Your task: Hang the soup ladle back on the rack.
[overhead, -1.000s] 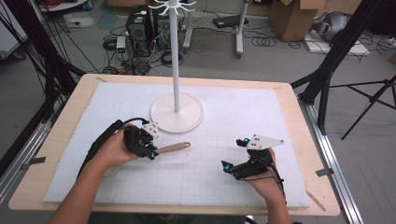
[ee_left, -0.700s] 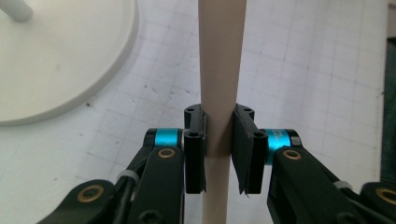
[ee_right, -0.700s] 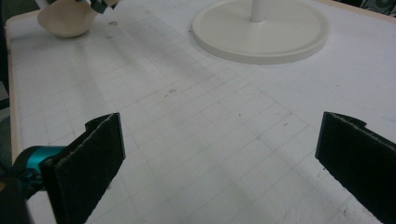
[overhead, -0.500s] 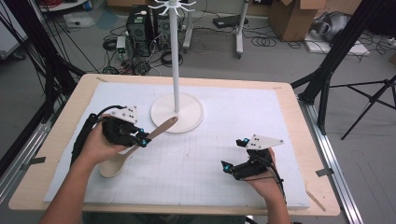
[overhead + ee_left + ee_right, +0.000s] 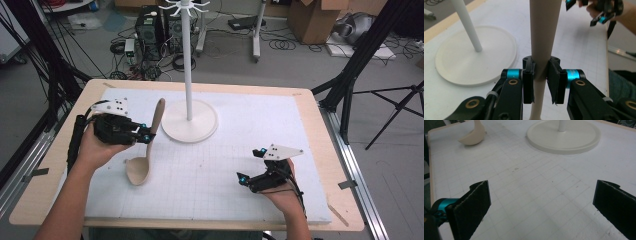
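Wooden spoon (image 5: 145,150): clamped by its handle between the jaws of the left gripper (image 5: 144,134), bowl end hanging below the jaws near the white mat (image 5: 240,145), handle tip rising above them. Rack stand (image 5: 189,120): just beside the left gripper, on the side its jaws point toward. Right gripper (image 5: 246,179): jaws spread wide apart, nothing between them, low over the mat, well apart from the spoon.
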